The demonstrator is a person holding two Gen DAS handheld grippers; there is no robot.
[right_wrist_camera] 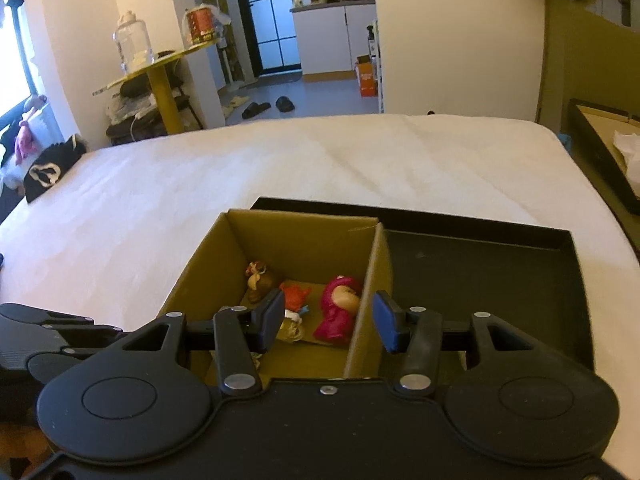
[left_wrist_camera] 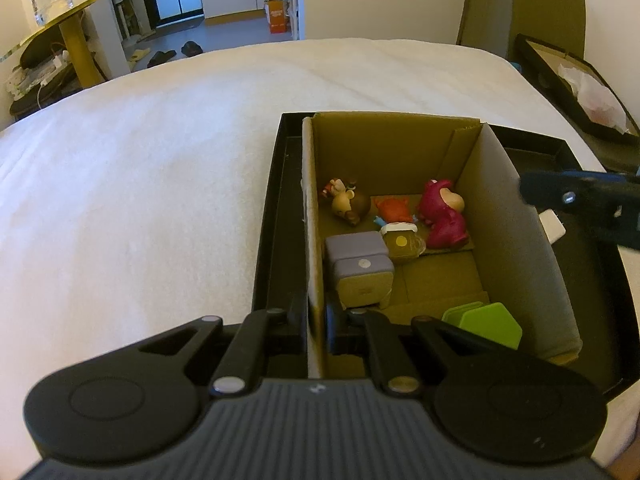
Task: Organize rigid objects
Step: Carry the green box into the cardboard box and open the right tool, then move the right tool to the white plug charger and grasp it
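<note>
Here, your left gripper [left_wrist_camera: 316,322] is pinched shut on the left wall of the cardboard box [left_wrist_camera: 310,216], one finger outside and one inside, so you hold thin card that is stiff along its edge but bends if you twist. The box sits in a black tray [left_wrist_camera: 268,224] on the white bed [left_wrist_camera: 140,160]. Inside, going left to right, lie a brown figure [left_wrist_camera: 348,204], a purple-topped block [left_wrist_camera: 362,270], a small orange toy [left_wrist_camera: 394,208], a pink bear [left_wrist_camera: 442,216] and, nearer you, green tiles [left_wrist_camera: 488,322]. These look like light hard plastic, smooth and a little slippery; take the bear across its body, the block by its flat sides. Your right gripper [right_wrist_camera: 328,322] hangs partly open with its fingers astride the box's right wall, seemingly not yet pressing on it, though the view there is poor.
</note>
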